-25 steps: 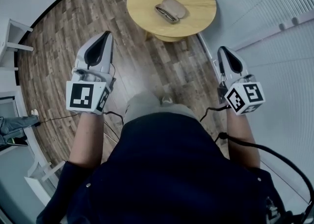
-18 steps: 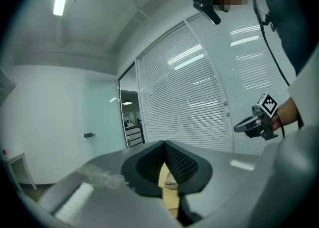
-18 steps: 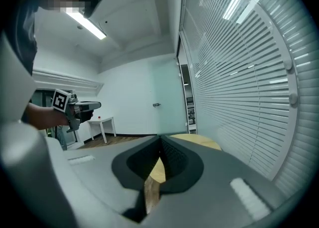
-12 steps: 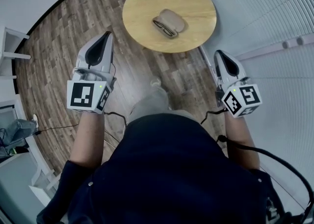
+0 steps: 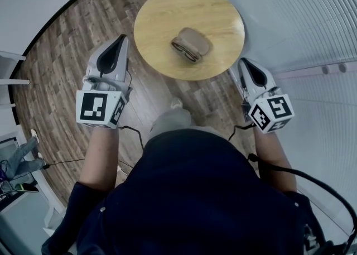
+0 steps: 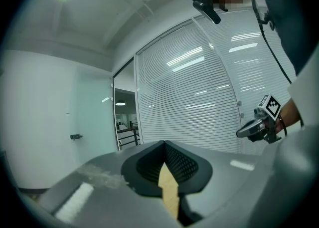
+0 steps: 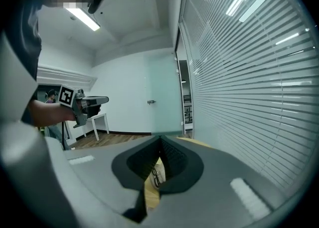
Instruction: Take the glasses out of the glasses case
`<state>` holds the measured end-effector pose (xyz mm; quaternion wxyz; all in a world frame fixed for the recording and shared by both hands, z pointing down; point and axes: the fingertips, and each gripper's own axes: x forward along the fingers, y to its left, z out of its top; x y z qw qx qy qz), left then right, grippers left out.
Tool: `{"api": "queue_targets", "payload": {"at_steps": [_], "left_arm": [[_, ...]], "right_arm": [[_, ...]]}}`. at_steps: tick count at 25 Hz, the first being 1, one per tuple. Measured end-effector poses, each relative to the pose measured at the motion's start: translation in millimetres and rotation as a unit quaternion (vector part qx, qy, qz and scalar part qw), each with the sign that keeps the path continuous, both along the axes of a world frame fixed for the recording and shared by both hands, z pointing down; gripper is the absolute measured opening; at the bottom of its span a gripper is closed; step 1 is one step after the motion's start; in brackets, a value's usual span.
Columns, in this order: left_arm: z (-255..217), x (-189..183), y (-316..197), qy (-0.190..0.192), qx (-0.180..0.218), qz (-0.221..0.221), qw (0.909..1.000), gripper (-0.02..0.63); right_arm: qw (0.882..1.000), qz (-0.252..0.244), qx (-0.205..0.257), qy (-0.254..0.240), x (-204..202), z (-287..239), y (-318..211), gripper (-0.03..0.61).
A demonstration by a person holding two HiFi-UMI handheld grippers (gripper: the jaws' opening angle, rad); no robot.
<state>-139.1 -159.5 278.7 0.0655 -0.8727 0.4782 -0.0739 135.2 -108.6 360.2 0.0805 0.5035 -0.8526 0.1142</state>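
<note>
Both empty and closed, the left hand-held gripper [image 5: 118, 42] and right hand-held gripper [image 5: 244, 64] hover short of the round wooden desk [image 5: 159, 11]. On it, dark-framed glasses [image 5: 186, 51] lie in the open beige glasses case [image 5: 195, 38]. Arriving with jaws shut could shove the light case away.

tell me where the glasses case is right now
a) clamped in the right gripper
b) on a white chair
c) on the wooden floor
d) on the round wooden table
d: the glasses case rests on top of the round wooden table, near its middle.
</note>
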Motion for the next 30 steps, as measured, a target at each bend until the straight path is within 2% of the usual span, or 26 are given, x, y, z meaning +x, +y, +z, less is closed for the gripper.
{"api": "queue_targets", "payload": {"at_steps": [7, 11, 15, 25, 30], "left_arm": [[3.6, 21.7, -5.0, 0.011, 0.001, 0.024, 0.9996, 0.003], [15.0, 35.5, 3.2, 0.017, -0.018, 0.04, 0.9989, 0.003], [22.2, 41.2, 14.8, 0.026, -0.03, 0.038, 0.9985, 0.003], [21.2, 68.5, 52.2, 0.042, -0.054, 0.014, 0.9976, 0.003], [30.4, 74.9, 85.9, 0.036, -0.096, 0.003, 0.9947, 0.003]], "right_arm": [[1.0, -0.006, -0.01, 0.025, 4.3, 9.5, 9.2, 0.008], [0.999, -0.003, -0.029, 0.029, 6.5, 13.4, 20.0, 0.008], [0.999, -0.013, -0.035, 0.031, 0.1, 16.4, 22.7, 0.008], [0.991, -0.096, -0.086, 0.036, -23.1, 40.3, 47.1, 0.008], [0.984, -0.133, -0.115, 0.034, -33.6, 40.1, 72.6, 0.008]]}}
